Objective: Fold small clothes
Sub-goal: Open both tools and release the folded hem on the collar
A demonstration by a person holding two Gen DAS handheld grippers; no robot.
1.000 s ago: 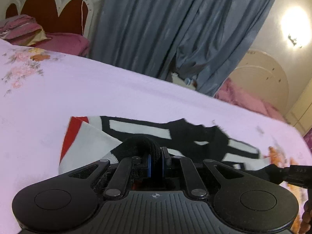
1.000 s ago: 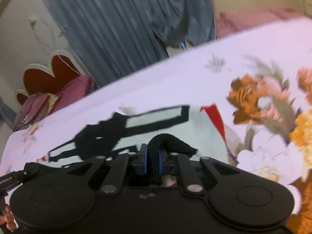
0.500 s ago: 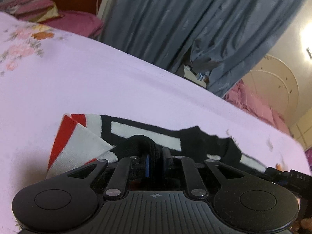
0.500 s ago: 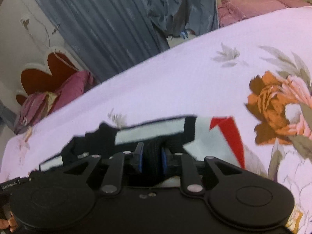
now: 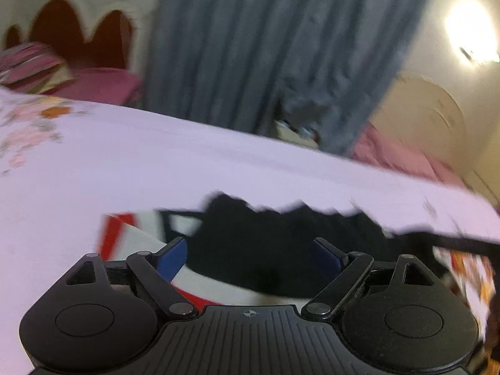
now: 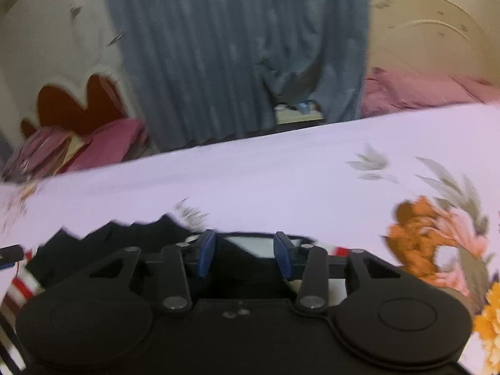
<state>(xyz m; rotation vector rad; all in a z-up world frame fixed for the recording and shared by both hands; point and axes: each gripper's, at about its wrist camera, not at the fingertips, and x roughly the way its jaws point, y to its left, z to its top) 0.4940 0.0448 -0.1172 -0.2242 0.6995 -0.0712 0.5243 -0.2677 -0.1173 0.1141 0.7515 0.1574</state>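
Garment dropped flat on bed, released from both pinches held a second ago. Left gripper and right gripper fingers spread wide, empty. Fold likely laid.

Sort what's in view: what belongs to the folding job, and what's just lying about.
Job:
- black, white and red garment
- left gripper, open
- right gripper, open

Lying about:
- floral bedsheet
- grey curtain
- pink pillows
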